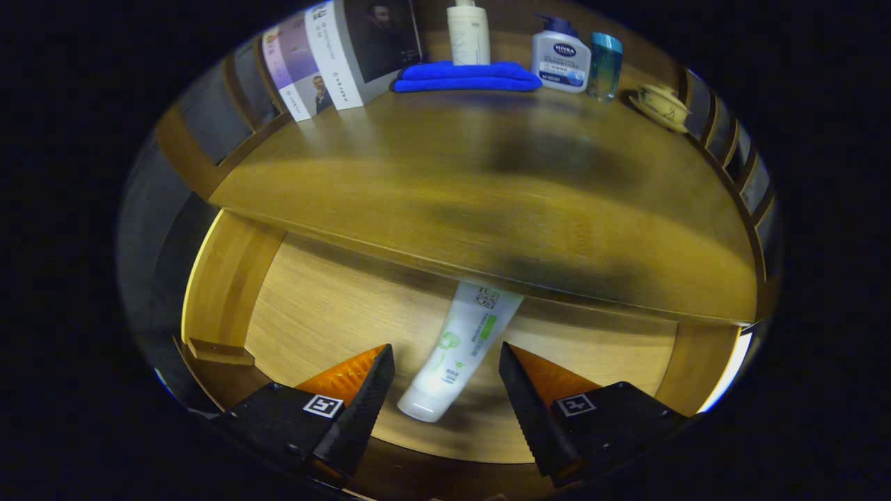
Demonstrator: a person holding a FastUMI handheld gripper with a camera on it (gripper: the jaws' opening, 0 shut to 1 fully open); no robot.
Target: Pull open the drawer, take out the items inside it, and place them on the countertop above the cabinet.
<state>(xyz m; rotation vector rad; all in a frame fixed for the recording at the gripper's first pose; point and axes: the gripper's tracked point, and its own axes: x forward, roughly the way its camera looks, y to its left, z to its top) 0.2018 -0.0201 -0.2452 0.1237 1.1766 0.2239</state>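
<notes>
Drawer pulled out, gripper poised over the tube inside.

The gripper (445, 362) hangs with its jaws spread wide, gripping nothing; the white tube (459, 348) lies on the drawer (320, 313) floor between the fingers, its far end tucked under the countertop (445, 181). At the back of the countertop sit boxes (348, 56), a folded blue cloth (466, 76), bottles (560, 59) and a small teacup (661, 104).
</notes>
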